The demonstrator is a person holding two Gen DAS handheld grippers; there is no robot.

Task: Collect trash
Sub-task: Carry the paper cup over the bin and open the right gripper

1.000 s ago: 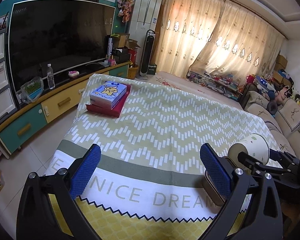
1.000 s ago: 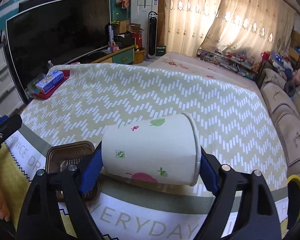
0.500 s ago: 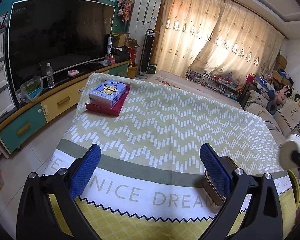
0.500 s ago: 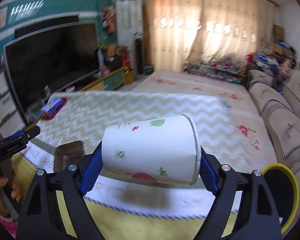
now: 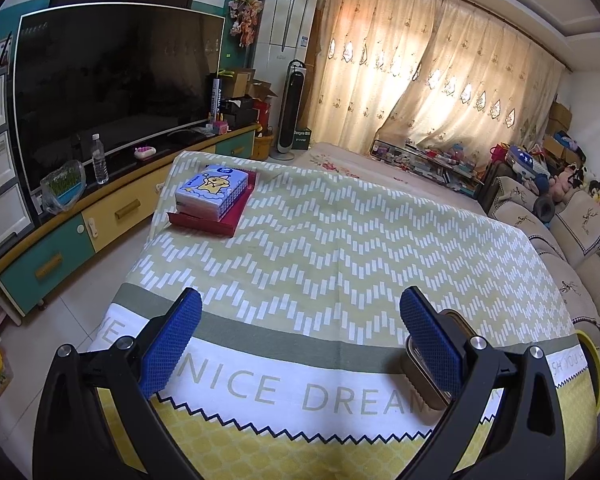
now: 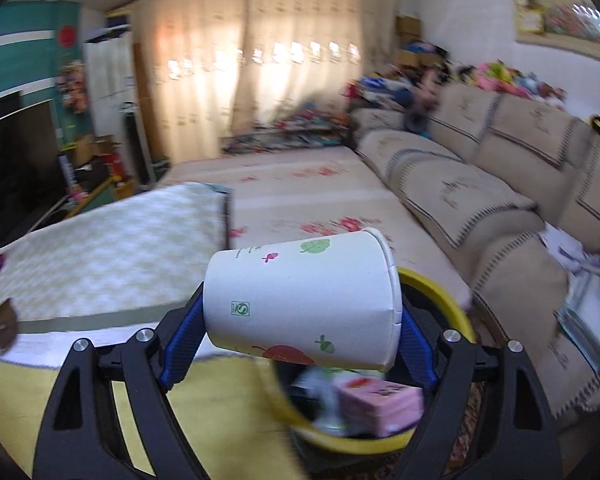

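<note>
The right hand-held gripper (image 6: 300, 332) is pinching a white paper cup printed with leaves and fruit (image 6: 304, 300), lying on its side, directly above a yellow-rimmed round trash bin (image 6: 436, 292) holding a pink packet (image 6: 380, 404). The left hand-held gripper (image 5: 300, 344) is hanging spread and empty over the cloth-covered surface (image 5: 340, 240), beside a small metal tin (image 5: 420, 380).

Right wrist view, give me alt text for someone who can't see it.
The right gripper holds a white paper cup printed with leaves, lying sideways between its blue pads, above a yellow-rimmed bin that already holds a pink box. Behind are a blurred patterned tablecloth, beige sofa and lit curtains.
</note>
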